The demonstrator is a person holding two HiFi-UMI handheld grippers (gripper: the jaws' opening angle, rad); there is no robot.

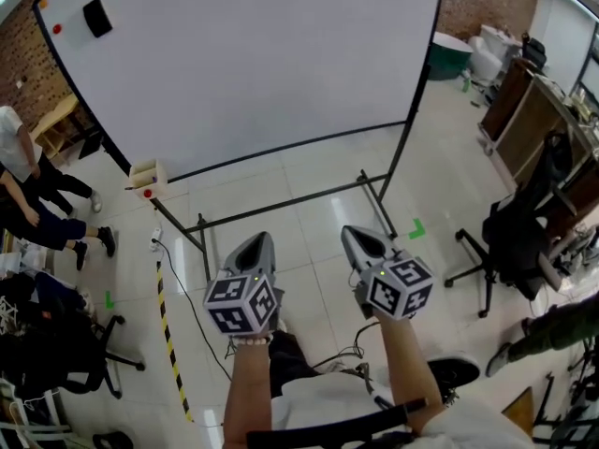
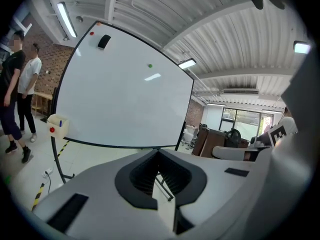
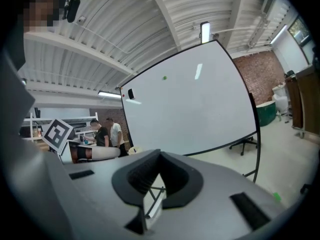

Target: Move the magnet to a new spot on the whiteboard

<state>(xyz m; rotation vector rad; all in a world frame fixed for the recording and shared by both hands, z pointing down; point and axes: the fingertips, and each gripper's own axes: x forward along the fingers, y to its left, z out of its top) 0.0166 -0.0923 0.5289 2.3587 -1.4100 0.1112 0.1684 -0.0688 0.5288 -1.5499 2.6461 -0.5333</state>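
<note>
Facing the whiteboard [image 1: 253,64] from well back, the person is at the approach step; no magnet is touched yet. A green magnet [image 2: 149,65] sits high on the board near its middle, and a red magnet [image 1: 57,28] sits by the upper left corner beside a black eraser [image 1: 96,17]; which one is meant I cannot tell. The next move calls for stepping closer, raising one claw to a magnet and opening its jaws around it. Both forearms reach forward side by side, held low, pointing at the board's stand. The left gripper [image 1: 255,247] and the right gripper [image 1: 363,241] each have their jaws pressed together with nothing between them.
</note>
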